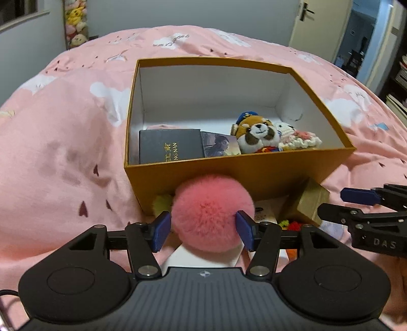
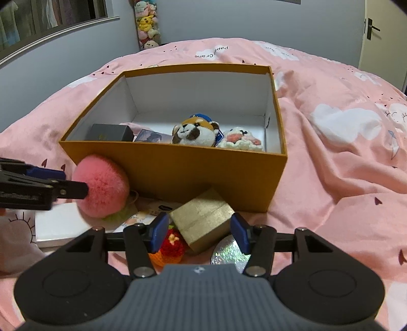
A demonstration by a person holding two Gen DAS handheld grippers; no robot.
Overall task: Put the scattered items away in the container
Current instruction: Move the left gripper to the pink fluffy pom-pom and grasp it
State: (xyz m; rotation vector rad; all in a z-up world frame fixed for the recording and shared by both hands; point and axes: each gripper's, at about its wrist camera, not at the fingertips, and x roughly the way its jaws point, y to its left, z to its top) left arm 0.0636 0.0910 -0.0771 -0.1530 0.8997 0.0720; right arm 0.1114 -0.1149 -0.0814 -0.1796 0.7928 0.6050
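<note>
Your left gripper (image 1: pixel 203 230) fingers straddle the pompom (image 1: pixel 212 212), open; right gripper (image 2: pixel 198 234) fingers open around the gold box (image 2: pixel 201 224), ready for grasping.

1. Setting – a home bedroom.
2. Bed with pink cloud-print duvet (image 2: pixel 343 142) fills both views.
3. Stacked plush toys (image 2: pixel 147 25) stand in the far corner.
4. Window (image 2: pixel 51 23) on the grey wall – a door with handle (image 1: pixel 309 11) opposite.
</note>
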